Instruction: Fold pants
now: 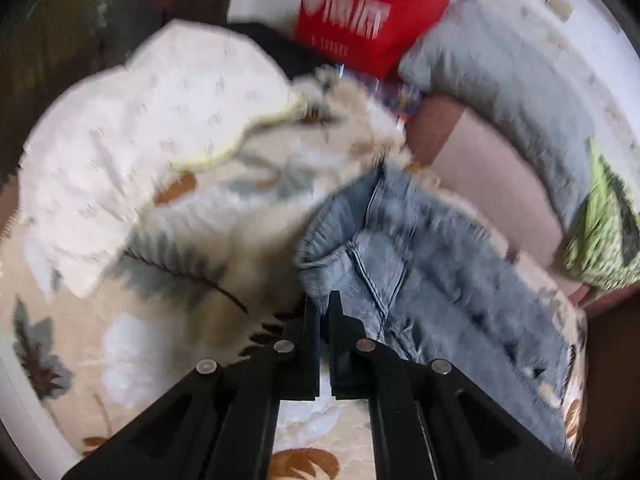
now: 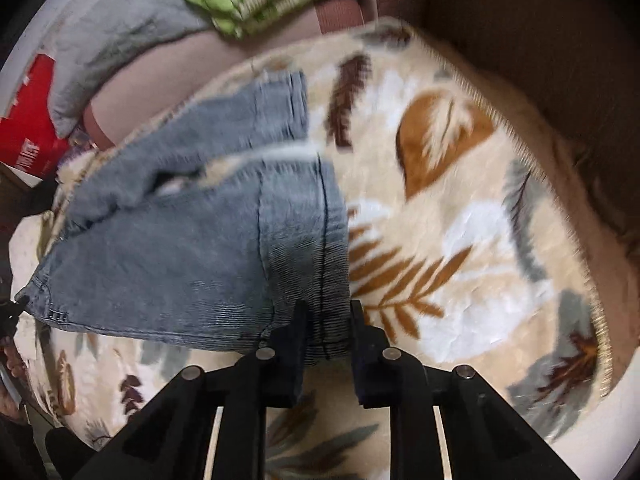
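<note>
The jeans (image 2: 200, 248) hang between both grippers above the blanket (image 2: 460, 200). The right gripper (image 2: 326, 316) clamps their hem. The left gripper (image 1: 324, 312) is closed at the jeans' edge; grip unclear.

Motion blur smears the red bag's (image 1: 360, 16) lettering and the jeans' (image 1: 420, 264) far end.

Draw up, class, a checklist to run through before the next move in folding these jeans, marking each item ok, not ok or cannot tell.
1. Right tool grips the jeans at the hem: ok, denim sits between its fingers.
2. Left tool grips the jeans: cannot tell; it is shut at the fabric's edge, but the pinch is unclear.
3. Legs lie aligned: not ok, the cloth is bunched.
4. Leaf-patterned blanket offers bare room for the fold: ok.
5. White cloth lies apart from the jeans: ok.
</note>
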The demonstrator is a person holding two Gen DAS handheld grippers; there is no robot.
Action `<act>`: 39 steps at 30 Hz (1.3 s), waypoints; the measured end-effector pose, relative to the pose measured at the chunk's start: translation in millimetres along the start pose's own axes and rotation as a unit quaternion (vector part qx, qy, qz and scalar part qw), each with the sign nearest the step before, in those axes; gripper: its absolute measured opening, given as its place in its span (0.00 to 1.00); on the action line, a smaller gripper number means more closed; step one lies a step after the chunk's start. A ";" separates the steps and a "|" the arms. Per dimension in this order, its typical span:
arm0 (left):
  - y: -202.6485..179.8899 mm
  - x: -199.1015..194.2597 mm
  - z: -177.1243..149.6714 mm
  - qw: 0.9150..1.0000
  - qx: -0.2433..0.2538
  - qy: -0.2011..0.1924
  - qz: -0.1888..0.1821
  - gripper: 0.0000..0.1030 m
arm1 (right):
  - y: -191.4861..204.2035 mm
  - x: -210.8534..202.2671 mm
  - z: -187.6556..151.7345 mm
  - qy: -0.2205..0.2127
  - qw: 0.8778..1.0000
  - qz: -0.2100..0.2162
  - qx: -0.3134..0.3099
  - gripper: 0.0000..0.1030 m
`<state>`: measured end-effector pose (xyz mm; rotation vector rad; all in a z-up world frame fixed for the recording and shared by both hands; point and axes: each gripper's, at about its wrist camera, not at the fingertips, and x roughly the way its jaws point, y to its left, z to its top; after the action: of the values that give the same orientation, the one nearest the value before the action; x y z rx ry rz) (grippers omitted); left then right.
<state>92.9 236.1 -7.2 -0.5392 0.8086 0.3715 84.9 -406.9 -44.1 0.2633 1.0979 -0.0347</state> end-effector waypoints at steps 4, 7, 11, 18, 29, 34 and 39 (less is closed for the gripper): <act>7.3 -59.6 -14.7 0.999 -0.003 -0.045 -0.024 0.02 | -8.0 -35.4 0.8 -0.023 1.000 0.007 -0.008 0.19; 16.4 -79.8 -43.9 0.998 -0.003 -0.041 -0.039 0.02 | -23.0 -45.6 -10.6 -0.021 1.000 0.004 -0.010 0.19; 26.1 -73.7 -102.2 0.999 0.017 -0.005 -0.028 0.03 | -56.9 -12.8 -37.1 0.017 1.000 -0.005 0.003 0.22; 67.6 -54.1 -103.3 0.998 -0.057 0.027 0.011 0.33 | -71.1 -4.1 -43.0 0.020 0.999 -0.029 0.025 0.32; -3.6 -39.8 -99.1 0.995 0.036 0.043 -0.086 0.62 | -43.9 30.7 -39.1 0.071 0.994 0.074 0.044 0.55; -10.4 14.6 -122.0 0.990 0.060 0.115 -0.056 0.62 | -56.8 1.6 0.5 0.008 0.992 0.102 0.068 0.55; -6.4 32.9 -133.4 0.989 0.060 0.130 -0.044 0.62 | -67.7 77.5 49.0 0.120 0.984 0.105 0.085 0.55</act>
<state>40.0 156.6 -106.1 -0.5156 1.0484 0.1703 152.6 -475.6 -104.7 0.5465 1.3025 0.0954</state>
